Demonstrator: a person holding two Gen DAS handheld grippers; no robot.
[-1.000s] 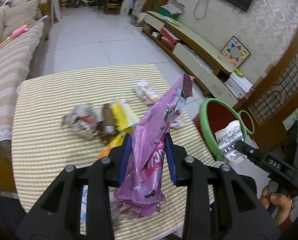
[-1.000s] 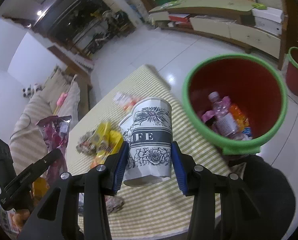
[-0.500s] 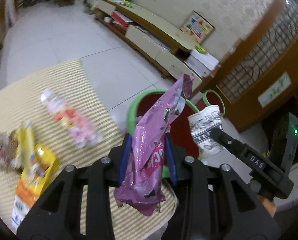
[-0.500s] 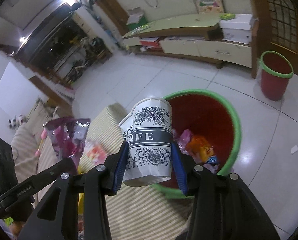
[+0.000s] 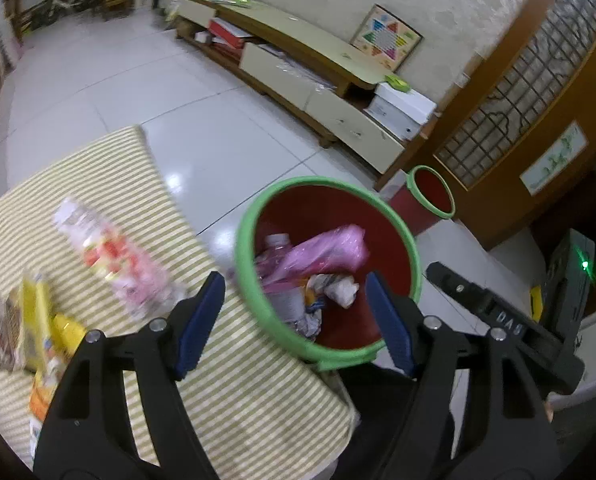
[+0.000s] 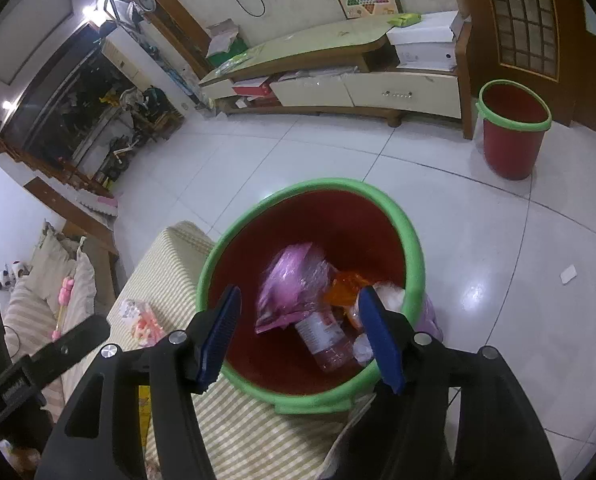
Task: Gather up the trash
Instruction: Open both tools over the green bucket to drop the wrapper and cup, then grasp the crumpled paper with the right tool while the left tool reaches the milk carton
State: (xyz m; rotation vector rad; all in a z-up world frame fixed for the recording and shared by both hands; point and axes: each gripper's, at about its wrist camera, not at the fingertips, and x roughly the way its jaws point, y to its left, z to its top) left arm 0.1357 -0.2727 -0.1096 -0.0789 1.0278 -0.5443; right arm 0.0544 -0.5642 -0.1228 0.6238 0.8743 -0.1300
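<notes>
My left gripper point(image 5: 294, 320) is open and empty above the near rim of a red bin with a green rim point(image 5: 246, 240). My right gripper point(image 6: 300, 336) is open and empty over the same bin point(image 6: 412, 248). Inside lie a pink wrapper point(image 5: 322, 252), also in the right wrist view point(image 6: 294, 280), a plastic bottle point(image 6: 324, 336), orange wrapping and crumpled white paper point(image 5: 340, 290). I cannot make out the paper cup in the bin. On the striped table point(image 5: 110, 168) lie a clear pink-labelled bottle point(image 5: 114, 260) and yellow packets point(image 5: 38, 320).
A second, smaller red bin point(image 6: 512, 128) stands on the white tiled floor by a wooden door. A low TV cabinet point(image 6: 338, 76) runs along the wall. A sofa point(image 6: 46, 280) is left of the table. The right gripper's body point(image 5: 498, 320) shows in the left wrist view.
Both grippers have opened over the bin. The left let go of the pink wrapper, which now lies in the bin. The right let go of the paper cup.
</notes>
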